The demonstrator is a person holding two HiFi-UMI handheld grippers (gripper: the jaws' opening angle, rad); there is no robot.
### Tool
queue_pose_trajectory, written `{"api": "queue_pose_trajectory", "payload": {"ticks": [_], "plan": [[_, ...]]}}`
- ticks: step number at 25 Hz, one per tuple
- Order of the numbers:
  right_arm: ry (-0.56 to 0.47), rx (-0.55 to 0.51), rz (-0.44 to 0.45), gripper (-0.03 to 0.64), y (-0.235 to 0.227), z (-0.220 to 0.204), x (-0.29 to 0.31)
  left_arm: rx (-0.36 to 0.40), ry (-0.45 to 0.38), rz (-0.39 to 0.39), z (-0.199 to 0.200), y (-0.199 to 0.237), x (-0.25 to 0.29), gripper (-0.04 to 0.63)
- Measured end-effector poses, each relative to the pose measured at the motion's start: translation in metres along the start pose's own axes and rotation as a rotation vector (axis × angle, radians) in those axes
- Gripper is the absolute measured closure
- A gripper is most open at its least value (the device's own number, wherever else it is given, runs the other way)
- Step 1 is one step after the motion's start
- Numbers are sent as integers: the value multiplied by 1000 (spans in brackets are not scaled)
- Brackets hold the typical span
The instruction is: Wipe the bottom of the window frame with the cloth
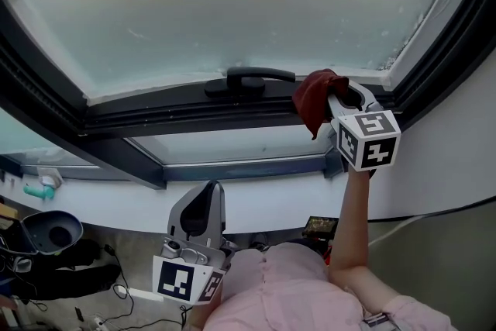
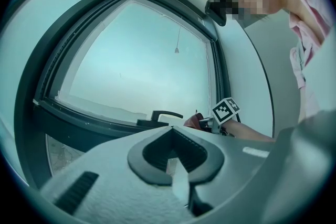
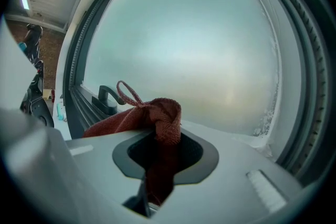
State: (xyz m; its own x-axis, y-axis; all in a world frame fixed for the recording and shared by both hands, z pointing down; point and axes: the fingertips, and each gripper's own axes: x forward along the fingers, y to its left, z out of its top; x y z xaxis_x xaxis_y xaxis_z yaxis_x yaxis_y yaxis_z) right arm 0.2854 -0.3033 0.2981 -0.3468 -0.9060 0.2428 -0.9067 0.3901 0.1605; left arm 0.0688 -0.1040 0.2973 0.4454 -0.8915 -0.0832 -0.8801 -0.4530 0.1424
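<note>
Pinching the red cloth (image 3: 157, 118) between its jaws, my right gripper (image 3: 157, 152) holds it bunched at the bottom of the window frame (image 1: 194, 116), just right of the black handle (image 1: 252, 77) and near the frame's lower right corner. A fold of the cloth hangs down over the dark bottom rail, and a thin loop of it stands up from the bunch in the right gripper view; whether the fabric presses on the rail I cannot tell. The frosted pane (image 1: 232, 4) fills the view above, pale and unclear, with white specks along its right edge. The marker cube (image 1: 368, 139) on the right gripper faces the head camera, and my bare forearm (image 1: 353, 221) rises to it from a pink sleeve (image 1: 403, 310). My left gripper (image 1: 203, 201) hangs well apart from the cloth, low and in front of the white sill (image 1: 256, 198), pointing up toward the window; its jaws are pressed together with nothing between them. From the left gripper view the cloth shows far off beside the handle. At the lower left of the head view, below the sill, sit a dark round object (image 1: 50, 232) and loose cables (image 1: 116, 291) on the floor.
</note>
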Motion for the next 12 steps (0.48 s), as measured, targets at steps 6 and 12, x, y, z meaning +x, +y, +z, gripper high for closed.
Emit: {"api": "queue_pose_trajectory", "payload": {"ticks": [6,12], "plan": [[6,7,-39,543,-20,-6,-8,9,-23,32,6,1,-5,597],[6,16,-64,543,-36,-10,-14,13,-38,41,9,-4,-6,597]]}}
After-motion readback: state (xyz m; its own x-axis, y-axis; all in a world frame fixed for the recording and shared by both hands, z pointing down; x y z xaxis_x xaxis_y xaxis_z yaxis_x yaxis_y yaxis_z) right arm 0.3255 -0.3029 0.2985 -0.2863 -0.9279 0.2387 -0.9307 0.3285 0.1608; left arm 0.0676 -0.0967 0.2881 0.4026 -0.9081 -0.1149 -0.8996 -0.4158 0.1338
